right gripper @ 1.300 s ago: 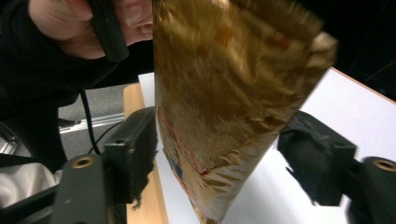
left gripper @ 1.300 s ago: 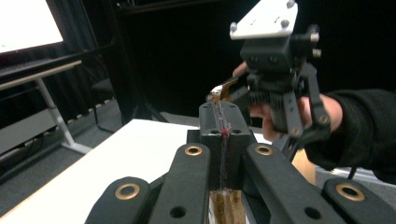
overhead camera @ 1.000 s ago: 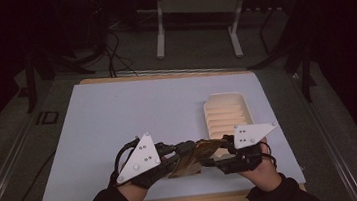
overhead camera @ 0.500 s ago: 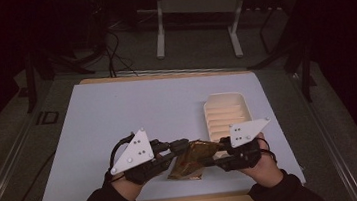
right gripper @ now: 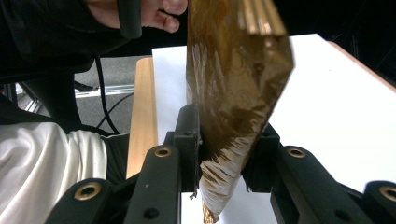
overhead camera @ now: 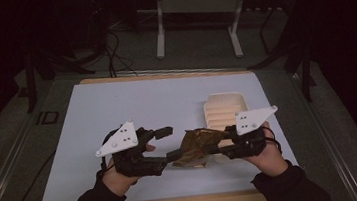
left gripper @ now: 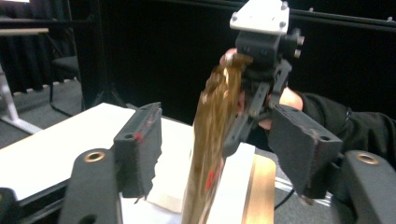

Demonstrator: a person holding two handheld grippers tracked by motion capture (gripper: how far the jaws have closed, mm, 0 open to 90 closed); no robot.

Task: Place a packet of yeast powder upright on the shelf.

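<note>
One grip alone, the right hand-held gripper (right gripper: 219,154) clenched on the gold foil bag (overhead camera: 199,146) above the bench (overhead camera: 117,107), the left hand-held gripper (left gripper: 219,154) just released: your bag may sag or tear.

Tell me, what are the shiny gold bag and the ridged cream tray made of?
The crinkly gold-brown bag looks like thin metallic plastic film: it gleams, creases sharply and shows a white lining at its torn end. The ridged cream tray looks like moulded plastic, smooth and matte, though that is harder to tell.
</note>
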